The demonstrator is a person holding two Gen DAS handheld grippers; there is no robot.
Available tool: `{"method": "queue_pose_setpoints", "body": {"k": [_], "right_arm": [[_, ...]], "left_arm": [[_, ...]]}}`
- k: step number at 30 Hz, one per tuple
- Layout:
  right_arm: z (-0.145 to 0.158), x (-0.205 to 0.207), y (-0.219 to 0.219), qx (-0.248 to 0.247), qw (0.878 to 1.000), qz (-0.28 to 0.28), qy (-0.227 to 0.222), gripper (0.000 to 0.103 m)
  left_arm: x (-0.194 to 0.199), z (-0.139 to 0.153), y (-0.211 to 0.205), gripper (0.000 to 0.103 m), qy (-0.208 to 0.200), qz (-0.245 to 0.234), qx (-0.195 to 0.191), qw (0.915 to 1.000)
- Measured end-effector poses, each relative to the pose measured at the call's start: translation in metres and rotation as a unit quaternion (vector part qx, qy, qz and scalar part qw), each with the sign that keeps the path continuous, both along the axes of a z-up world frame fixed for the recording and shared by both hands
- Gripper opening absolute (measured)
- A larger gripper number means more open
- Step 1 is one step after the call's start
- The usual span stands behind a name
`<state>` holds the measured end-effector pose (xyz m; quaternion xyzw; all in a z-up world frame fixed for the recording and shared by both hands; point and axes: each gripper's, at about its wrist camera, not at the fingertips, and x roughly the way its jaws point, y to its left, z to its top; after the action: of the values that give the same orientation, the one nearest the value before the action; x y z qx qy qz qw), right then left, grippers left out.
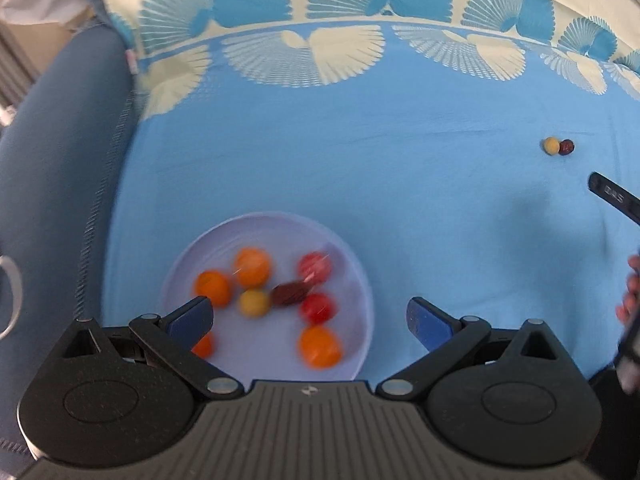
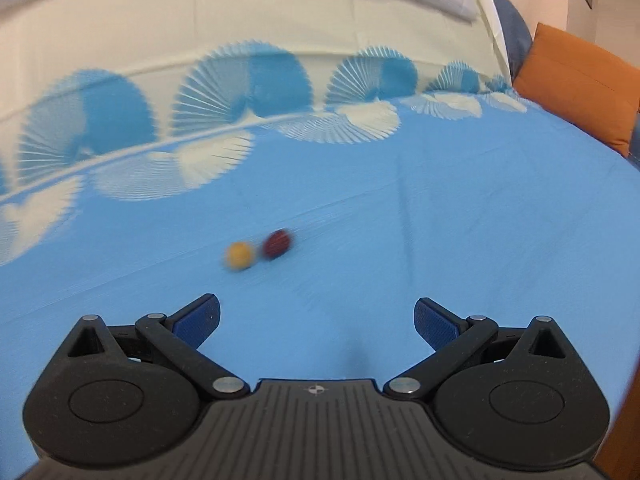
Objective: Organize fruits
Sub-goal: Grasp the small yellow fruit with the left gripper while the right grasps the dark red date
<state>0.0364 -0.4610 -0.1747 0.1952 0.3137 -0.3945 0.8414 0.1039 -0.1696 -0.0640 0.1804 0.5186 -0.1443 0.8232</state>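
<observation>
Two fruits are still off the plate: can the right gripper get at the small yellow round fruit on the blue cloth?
Probably yes: the right gripper is open, and bare blue cloth separates it from the small yellow round fruit.

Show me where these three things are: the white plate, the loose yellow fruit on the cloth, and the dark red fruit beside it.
white plate [image 1: 352,276]: left wrist view, bare right inner wall.
yellow fruit [image 2: 239,255]: right wrist view, middle of the ball.
dark red fruit [image 2: 277,243]: right wrist view, middle of its blurred body.
</observation>
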Motion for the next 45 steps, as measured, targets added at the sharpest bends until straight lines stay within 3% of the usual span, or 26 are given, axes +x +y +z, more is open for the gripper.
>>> {"method": "queue_pose_setpoints", "body": {"k": [7, 13, 15, 17, 26, 33, 35, 38, 40, 45], "right_arm": [[-0.056, 0.064, -0.062, 0.007, 0.996, 0.084, 0.026, 0.102], [-0.065, 0.079, -0.075, -0.032, 0.993, 0.109, 0.004, 0.101], [-0.064, 0.075, -0.077, -0.046, 0.993, 0.111, -0.002, 0.081], [-0.060, 0.066, -0.078, -0.069, 0.990, 0.120, -0.004, 0.027], [-0.065, 0.018, -0.122, -0.042, 0.998, 0.034, -0.030, 0.028], [-0.069, 0.014, -0.122, -0.042, 0.998, 0.034, -0.040, 0.028], [-0.069, 0.012, -0.123, -0.037, 0.998, 0.034, -0.047, 0.028], [-0.069, 0.012, -0.123, -0.038, 0.998, 0.034, -0.047, 0.028], [-0.068, 0.013, -0.123, -0.043, 0.998, 0.035, -0.042, 0.028], [-0.060, 0.012, -0.114, -0.077, 0.996, 0.035, -0.023, 0.028]], "left_arm": [[0.035, -0.028, -0.082, 0.103, -0.013, -0.023, -0.004, 0.9996], [0.053, -0.055, -0.153, 0.103, -0.028, -0.062, -0.020, 0.9975], [0.056, -0.068, -0.181, 0.103, -0.030, -0.087, -0.023, 0.9955], [0.057, -0.082, -0.207, 0.103, -0.031, -0.109, -0.029, 0.9931], [0.054, -0.119, -0.309, 0.103, -0.014, -0.212, -0.076, 0.9742], [0.062, -0.137, -0.349, 0.101, 0.010, -0.203, -0.093, 0.9746], [0.062, -0.134, -0.352, 0.098, 0.007, -0.202, -0.101, 0.9741], [0.063, -0.131, -0.355, 0.077, -0.006, -0.202, -0.104, 0.9737], [0.061, -0.127, -0.354, 0.028, -0.012, -0.222, -0.115, 0.9682], [0.060, -0.116, -0.330, 0.027, 0.001, -0.202, -0.109, 0.9732]]}}
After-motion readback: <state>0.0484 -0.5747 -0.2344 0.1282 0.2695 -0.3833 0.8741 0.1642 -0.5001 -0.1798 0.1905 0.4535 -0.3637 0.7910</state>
